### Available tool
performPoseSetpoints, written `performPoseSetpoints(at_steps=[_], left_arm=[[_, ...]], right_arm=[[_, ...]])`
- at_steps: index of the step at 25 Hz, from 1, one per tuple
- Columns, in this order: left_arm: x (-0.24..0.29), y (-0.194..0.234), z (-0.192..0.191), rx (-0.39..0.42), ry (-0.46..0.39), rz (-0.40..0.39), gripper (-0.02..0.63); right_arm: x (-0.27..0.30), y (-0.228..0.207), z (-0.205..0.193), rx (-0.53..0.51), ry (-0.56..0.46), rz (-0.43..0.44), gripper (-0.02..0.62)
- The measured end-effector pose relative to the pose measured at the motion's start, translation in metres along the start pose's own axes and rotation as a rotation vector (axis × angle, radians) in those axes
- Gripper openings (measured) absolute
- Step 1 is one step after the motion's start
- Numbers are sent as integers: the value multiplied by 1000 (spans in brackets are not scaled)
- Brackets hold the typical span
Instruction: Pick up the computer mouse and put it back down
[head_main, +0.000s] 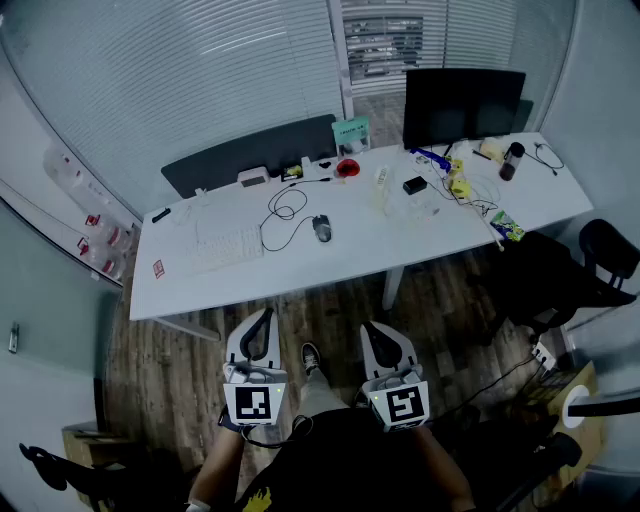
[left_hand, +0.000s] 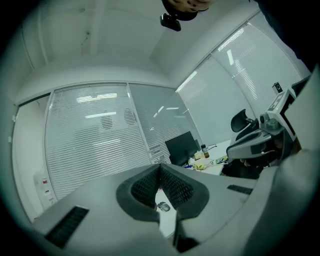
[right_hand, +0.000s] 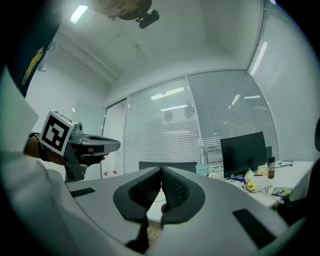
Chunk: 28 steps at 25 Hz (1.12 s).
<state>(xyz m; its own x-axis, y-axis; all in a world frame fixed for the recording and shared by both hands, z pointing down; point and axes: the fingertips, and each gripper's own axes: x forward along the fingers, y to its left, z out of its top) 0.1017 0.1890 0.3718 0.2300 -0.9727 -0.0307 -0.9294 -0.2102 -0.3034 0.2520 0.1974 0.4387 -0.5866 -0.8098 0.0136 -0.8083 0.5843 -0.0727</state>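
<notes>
on the desk (head_main: 300, 265), mouse (head_main: 321, 229) lies far from left gripper (head_main: 264, 314), right gripper (head_main: 373, 327); fingers (left_hand: 144, 188) closed, empty.

mouse (head_main: 322, 229) | dark, corded | lying flat on white desk (head_main: 350, 255) | right of keyboard (head_main: 226, 249)

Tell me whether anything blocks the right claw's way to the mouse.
Nothing visible does. Bare desk lies between the shut right claw and the mouse; the keyboard sits off to the left.
</notes>
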Motion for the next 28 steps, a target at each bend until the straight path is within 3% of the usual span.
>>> performPoseSetpoints(at_steps=[7,15,17,19,22,26,28], left_arm=[[8,6,-8,-14,8,4,12],[8,16,-25,-30,43,46,12],[9,21,-28,-50,48,64,12],[9,24,-32,-62,56,70,18],[9,25,-35,-53,66,65,34],[12,22,-32,-64,45,46,127],[14,20,-30,-96,24,39,237]], right_arm=[[16,-3,21,-23,-85,-2,14],[21,-6,5,53,-38,15,35],[26,-7,4,36,-28,13,62],[29,-7,1,26,-11,9,159],[33,-7,-2,19,0,2,217],[35,-7,-4,58,-2,7,277],[36,-6,-5,92,-5,26,313]])
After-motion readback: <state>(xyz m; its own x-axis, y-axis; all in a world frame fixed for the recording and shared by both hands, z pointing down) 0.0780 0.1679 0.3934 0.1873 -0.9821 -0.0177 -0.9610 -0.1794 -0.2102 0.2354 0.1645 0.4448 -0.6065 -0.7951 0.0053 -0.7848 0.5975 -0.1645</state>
